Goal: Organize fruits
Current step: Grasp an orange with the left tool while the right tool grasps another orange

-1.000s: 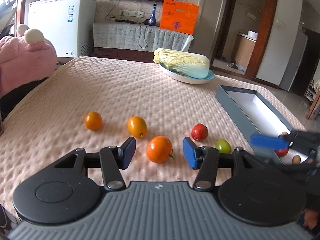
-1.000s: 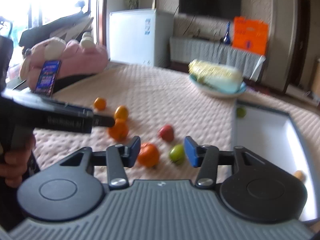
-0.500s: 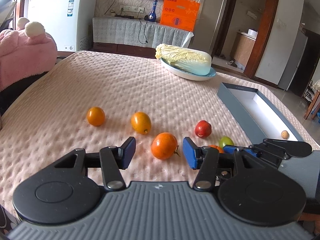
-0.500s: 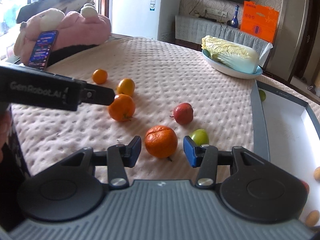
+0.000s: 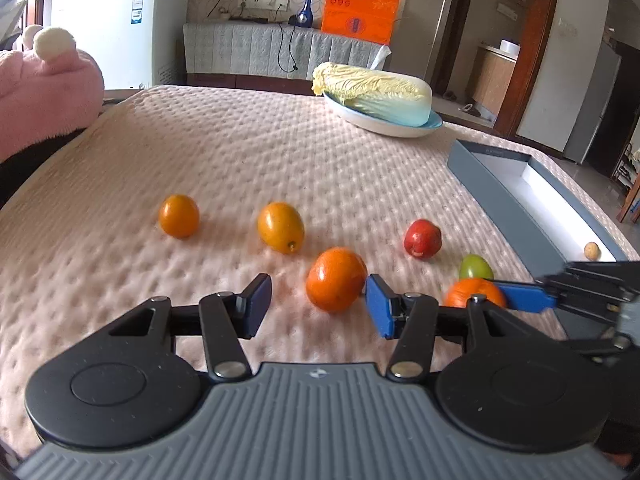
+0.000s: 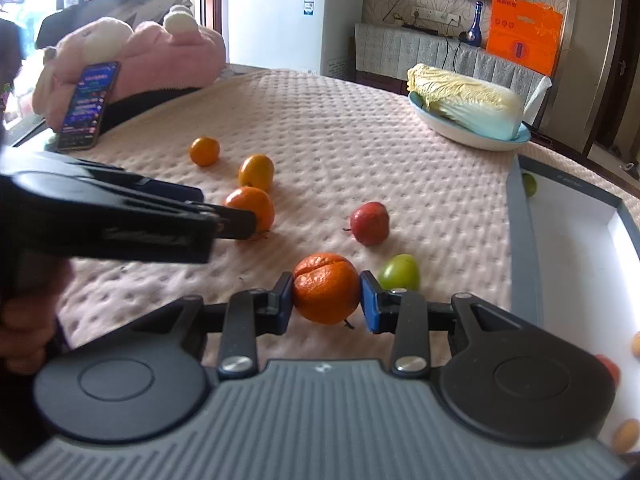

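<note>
Right claw [image 6: 326, 306] clamped on the split-skin orange [image 6: 326, 287], low centre of its view, both pads touching it, fruit resting on the pink quilted worktop [image 6: 360, 128]. Left claw [image 5: 318, 306] wide open around a second orange [image 5: 336, 279], right pad just touching, left pad clear. Green fruit [image 6: 399, 273] just right of the held orange, red fruit [image 6: 370, 223] beyond. Grey box [image 6: 522, 248] at right edge, small fruits inside.
</note>
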`<state>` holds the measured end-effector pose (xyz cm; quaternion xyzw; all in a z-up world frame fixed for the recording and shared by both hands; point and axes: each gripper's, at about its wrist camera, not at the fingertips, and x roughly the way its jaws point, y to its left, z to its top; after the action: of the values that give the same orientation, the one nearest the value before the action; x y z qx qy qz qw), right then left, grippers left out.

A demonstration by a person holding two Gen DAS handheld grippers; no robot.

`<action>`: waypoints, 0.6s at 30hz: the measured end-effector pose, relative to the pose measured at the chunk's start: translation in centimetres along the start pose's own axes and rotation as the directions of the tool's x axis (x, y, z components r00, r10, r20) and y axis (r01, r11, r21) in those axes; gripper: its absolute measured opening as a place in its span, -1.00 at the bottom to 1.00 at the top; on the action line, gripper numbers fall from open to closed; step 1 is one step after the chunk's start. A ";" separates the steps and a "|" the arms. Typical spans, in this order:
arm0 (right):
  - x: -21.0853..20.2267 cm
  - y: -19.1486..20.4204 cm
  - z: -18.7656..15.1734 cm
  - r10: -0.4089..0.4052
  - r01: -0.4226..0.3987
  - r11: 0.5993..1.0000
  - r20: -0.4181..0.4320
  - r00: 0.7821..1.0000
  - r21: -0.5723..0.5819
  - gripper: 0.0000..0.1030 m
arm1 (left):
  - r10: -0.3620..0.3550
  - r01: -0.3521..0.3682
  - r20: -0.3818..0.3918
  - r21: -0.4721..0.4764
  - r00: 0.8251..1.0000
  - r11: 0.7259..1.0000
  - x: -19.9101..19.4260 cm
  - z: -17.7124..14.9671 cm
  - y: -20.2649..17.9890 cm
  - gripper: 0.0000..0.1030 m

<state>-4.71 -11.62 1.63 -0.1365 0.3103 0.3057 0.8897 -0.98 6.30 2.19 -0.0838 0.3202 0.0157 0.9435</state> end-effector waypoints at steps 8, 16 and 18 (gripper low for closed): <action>-2.8 -2.0 -0.1 0.011 -0.013 0.998 0.042 0.999 0.058 -0.26 | 0.015 -0.015 -0.005 0.012 1.000 1.000 1.6 0.0 -0.8 0.07; -4.0 -2.6 0.4 0.003 -0.012 0.996 0.099 0.995 0.093 -0.26 | -0.007 0.007 -0.007 0.038 1.000 0.999 1.7 -0.2 -1.4 -0.21; -4.2 -2.8 0.5 -0.006 -0.007 0.994 0.112 0.994 0.107 -0.26 | -0.007 0.007 -0.004 0.030 1.000 1.000 1.4 -0.1 -1.3 -0.21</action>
<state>-5.32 -15.49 4.88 -0.0710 0.2759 0.2960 0.9117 0.23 4.98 1.44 -0.0709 0.3220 0.0073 0.9441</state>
